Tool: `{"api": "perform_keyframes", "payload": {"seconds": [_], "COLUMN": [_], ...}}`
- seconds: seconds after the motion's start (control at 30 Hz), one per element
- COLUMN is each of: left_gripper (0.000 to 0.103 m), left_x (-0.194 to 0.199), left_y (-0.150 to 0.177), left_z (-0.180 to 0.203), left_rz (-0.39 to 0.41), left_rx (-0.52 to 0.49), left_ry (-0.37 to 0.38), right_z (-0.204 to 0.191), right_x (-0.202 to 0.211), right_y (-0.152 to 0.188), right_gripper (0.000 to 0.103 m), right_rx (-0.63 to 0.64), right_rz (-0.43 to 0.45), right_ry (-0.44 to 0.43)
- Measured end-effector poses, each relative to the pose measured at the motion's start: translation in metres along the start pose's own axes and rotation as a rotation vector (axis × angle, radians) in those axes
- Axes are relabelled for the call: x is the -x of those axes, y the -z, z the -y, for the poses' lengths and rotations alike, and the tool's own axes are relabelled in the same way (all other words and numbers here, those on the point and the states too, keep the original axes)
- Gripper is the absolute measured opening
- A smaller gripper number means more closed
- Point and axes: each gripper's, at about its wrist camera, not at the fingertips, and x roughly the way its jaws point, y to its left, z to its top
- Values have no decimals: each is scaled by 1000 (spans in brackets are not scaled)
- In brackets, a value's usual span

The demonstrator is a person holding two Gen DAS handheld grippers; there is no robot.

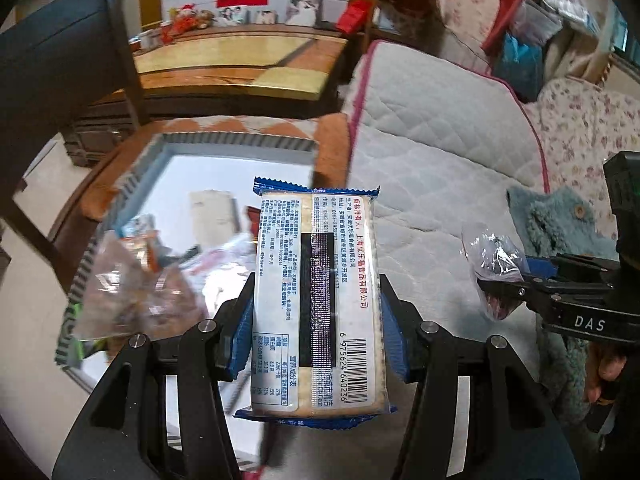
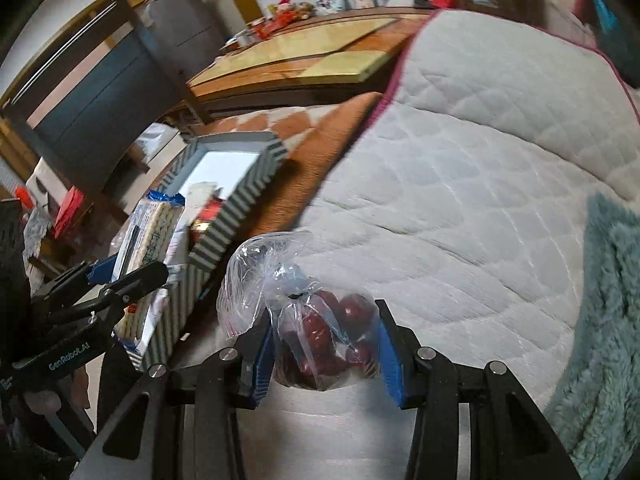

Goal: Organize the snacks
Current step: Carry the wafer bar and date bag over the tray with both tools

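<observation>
Your left gripper (image 1: 316, 320) pinched one cracker pack (image 1: 318, 300) near the striped box's rim (image 1: 240, 140); your right gripper (image 2: 326, 344) pinched one bag of red fruit (image 2: 328, 336) over open quilt (image 2: 460, 220).

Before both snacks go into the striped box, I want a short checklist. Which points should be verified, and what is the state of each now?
1. Left gripper grips the cracker pack from both sides: ok.
2. Right gripper holds the clear bag of red fruits: ok.
3. Striped box is open on top: ok.
4. Free space inside the box: cannot tell, other packets already lie there and the view is blurred.
5. The two grippers are apart from each other: ok.
6. Bag's knot is tied: ok.
</observation>
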Motion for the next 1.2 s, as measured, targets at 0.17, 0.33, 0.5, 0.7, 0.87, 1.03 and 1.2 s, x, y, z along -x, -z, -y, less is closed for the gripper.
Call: {"api": "perform_keyframes", "payload": {"seconds": [0.17, 0.33, 0.5, 0.7, 0.87, 1.03, 1.2], "left_gripper": [54, 54, 54, 54, 54, 54, 54], "left_x": [10, 16, 19, 21, 18, 11, 4], "left_y": [-1, -1, -1, -1, 1, 2, 3], "left_z": [-23, -44, -59, -72, -88, -105, -118], "left_rz": [19, 29, 34, 35, 32, 19, 7], "left_rx": [33, 62, 89, 109, 131, 161, 182], "left_ry": [-31, -60, -78, -99, -126, -153, -168], "right_z": [-29, -51, -69, -87, -107, -128, -146], "right_x": [-6, -14, -20, -29, -41, -59, -85], "right_y": [-11, -20, -26, -33, -41, -52, -62], "right_gripper": [44, 44, 44, 44, 44, 44, 44], "right_rx": [54, 100, 134, 174, 210, 252, 284], "right_rz": [-10, -20, -30, -45, -60, -79, -106], "right_ry": [-17, -33, -42, -55, -65, -73, -65]}}
